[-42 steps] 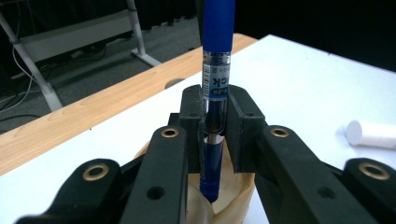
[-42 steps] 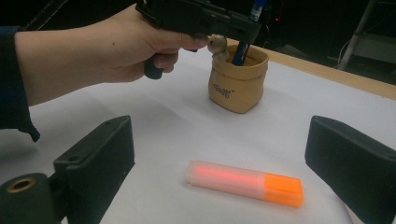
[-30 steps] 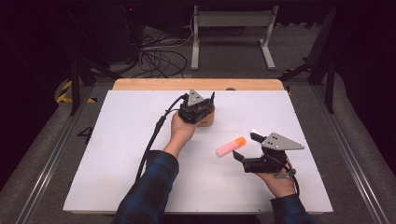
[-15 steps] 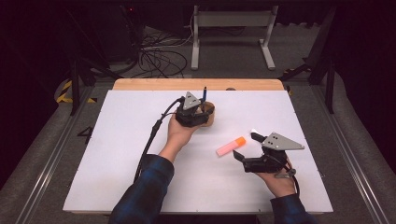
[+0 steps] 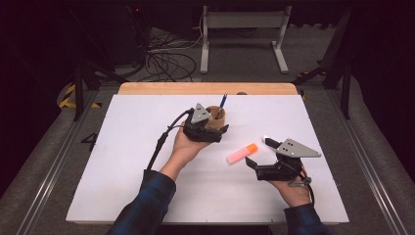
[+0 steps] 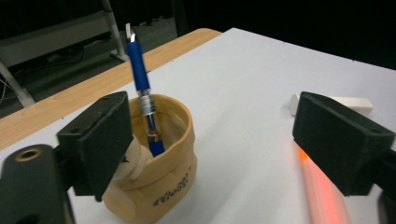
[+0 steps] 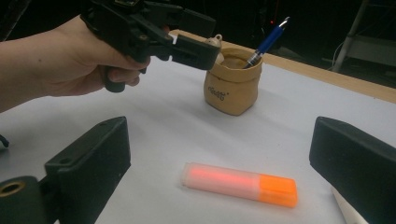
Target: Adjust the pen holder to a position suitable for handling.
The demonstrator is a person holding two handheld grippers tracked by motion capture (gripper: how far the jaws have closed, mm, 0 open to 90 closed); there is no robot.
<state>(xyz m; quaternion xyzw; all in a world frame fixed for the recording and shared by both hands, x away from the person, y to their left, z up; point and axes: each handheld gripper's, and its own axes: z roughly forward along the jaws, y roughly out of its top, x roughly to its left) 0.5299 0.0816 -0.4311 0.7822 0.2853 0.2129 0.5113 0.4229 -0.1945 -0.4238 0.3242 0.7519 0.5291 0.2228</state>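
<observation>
The blue pen (image 5: pixel 221 102) stands tilted in the tan pouch-like cup (image 5: pixel 215 119) at upper centre of the white worktop (image 5: pixel 122 161). The left gripper (image 6: pixel 210 140), its fingers just opened wide, holds nothing beside the cup. The orange highlighter (image 7: pixel 240 183) lies lower centre between the right gripper's (image 7: pixel 224 172) spread fingers. It looks light, stiff and slick: best pinched across mid-barrel.
</observation>
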